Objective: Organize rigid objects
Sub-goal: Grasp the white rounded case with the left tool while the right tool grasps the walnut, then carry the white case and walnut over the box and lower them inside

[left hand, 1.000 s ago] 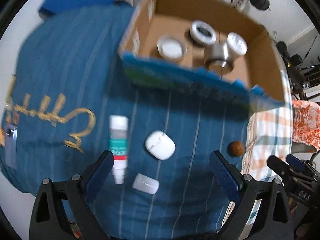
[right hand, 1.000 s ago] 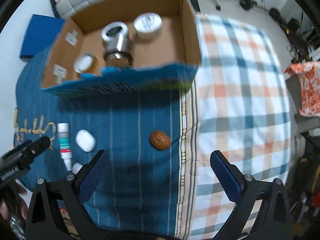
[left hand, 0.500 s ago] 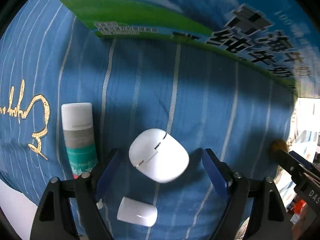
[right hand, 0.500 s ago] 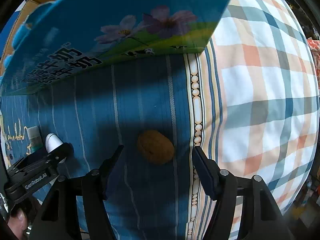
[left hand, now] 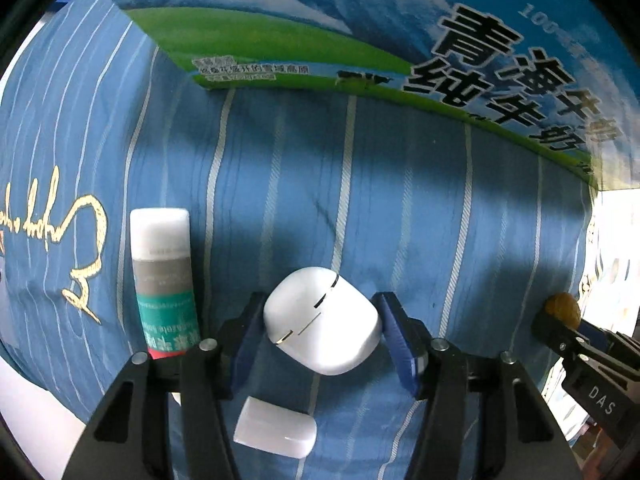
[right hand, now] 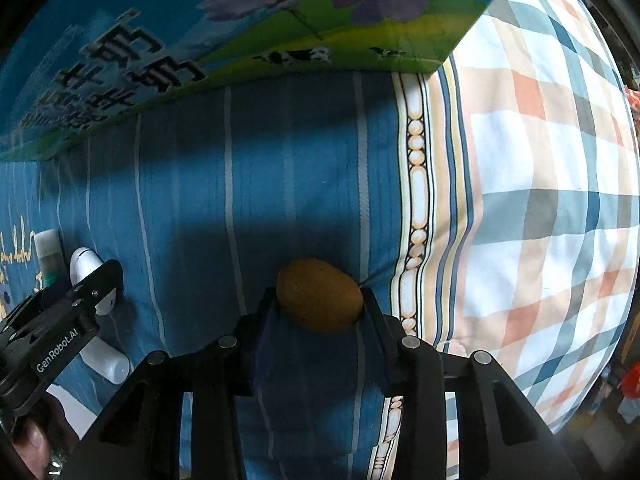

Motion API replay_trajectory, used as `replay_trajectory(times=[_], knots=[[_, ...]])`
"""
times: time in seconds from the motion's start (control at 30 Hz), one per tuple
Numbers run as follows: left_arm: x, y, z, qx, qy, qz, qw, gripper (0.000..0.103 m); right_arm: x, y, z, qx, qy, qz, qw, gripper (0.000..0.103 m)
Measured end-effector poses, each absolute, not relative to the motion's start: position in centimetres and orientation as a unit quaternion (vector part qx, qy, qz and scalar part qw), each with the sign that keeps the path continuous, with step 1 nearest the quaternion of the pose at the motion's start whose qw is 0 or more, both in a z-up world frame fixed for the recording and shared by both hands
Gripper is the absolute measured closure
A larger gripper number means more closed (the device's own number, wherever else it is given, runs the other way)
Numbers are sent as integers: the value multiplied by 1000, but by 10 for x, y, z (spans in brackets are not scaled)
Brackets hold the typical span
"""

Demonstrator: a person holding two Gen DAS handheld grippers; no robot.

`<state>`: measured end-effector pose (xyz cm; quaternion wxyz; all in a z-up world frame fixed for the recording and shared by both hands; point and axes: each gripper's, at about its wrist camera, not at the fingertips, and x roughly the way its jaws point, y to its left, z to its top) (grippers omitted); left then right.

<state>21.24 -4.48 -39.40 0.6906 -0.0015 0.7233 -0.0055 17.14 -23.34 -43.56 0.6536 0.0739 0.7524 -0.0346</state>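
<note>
- Left tool point(left hand: 322, 330): points down at the blue striped bedspread point(left hand: 280, 184); jaws closing, with the white earbud case point(left hand: 322, 326) between them. Both blue pads sit against the case's sides, at its 9 and 3 o'clock.
- White earbud case: lies on the bedspread, lid seam running diagonally across its top.
- White tube with a green and grey label point(left hand: 164, 280): lies flat at 9 o'clock of the case, just beside the left tool's outer finger.
- Small translucent cap point(left hand: 276, 428): lies on the bedspread at 6 o'clock of the case, between the tool's arms.
- Right tool point(right hand: 320, 312): points down; jaws closing on the brown walnut point(right hand: 320, 296), with the pads touching it on both sides.
- Brown walnut: rests on the bedspread near its patterned border, at 9 o'clock of the plaid sheet point(right hand: 540, 200).
- Printed carton point(left hand: 360, 32): its blue and green side wall fills the 12 o'clock part of both views.
- A person's hand point(right hand: 24, 440): visible at 8 o'clock in the right view, holding the left tool's handle.
</note>
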Motion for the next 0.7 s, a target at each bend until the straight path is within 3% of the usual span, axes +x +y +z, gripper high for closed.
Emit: replay_trajectory(times=[0.7], knots=[[154, -88, -283, 9, 659, -50, 750, 48, 126, -216, -371, 61, 715, 0, 697, 61]])
